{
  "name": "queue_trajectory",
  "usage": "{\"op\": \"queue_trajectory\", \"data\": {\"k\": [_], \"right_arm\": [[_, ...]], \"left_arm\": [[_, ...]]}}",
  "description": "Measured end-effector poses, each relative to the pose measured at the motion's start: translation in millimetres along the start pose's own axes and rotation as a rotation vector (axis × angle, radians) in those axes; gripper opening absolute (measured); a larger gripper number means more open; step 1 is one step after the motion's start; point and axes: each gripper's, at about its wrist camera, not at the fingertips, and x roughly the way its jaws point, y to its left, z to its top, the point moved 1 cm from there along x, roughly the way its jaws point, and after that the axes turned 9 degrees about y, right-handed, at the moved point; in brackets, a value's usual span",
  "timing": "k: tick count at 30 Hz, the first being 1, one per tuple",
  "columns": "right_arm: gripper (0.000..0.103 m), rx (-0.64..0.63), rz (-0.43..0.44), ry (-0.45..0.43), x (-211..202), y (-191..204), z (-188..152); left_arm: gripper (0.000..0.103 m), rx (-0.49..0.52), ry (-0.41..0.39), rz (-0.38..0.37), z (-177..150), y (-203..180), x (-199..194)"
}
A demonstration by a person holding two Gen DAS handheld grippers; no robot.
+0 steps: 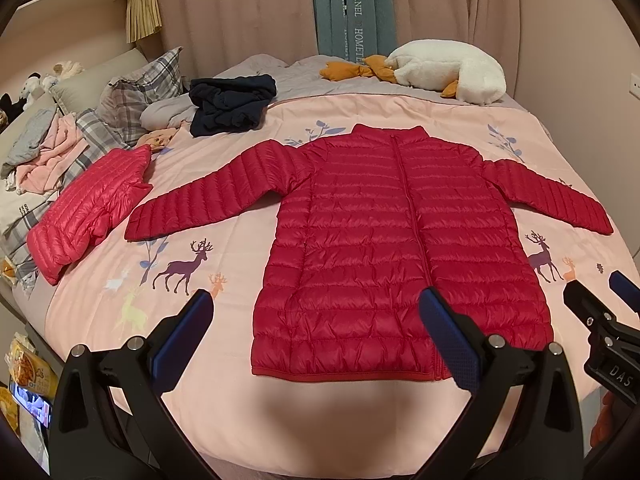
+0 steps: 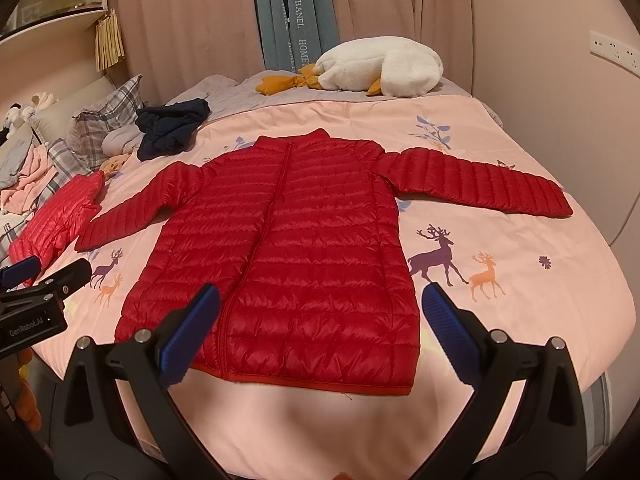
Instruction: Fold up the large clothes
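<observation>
Your left gripper (image 1: 320,304) and right gripper (image 2: 320,300) both spread wide, empty, above the red puffer jacket (image 1: 400,248) hem at frame centre, bare pink duvet (image 1: 340,420) below, folded pink jacket (image 1: 88,208) at left.

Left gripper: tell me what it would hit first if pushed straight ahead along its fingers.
The open left gripper points at the lower body of the spread-out red quilted puffer jacket on the pink deer-print bedspread. It would probably meet the jacket near its hem first, though depth is hard to judge.

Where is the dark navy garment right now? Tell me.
In both views the dark navy garment lies crumpled at the bed's far left, beyond the red jacket's left sleeve, beside the plaid pillows.
</observation>
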Motion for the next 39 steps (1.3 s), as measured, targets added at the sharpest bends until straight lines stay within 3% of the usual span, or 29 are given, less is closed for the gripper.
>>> {"op": "queue_trajectory", "data": {"k": [39], "right_arm": [[0.101,0.003,0.004,0.011,5,2,-1]], "left_arm": [[0.102,-0.007,0.033,-0.031,-5,2,15]]}}
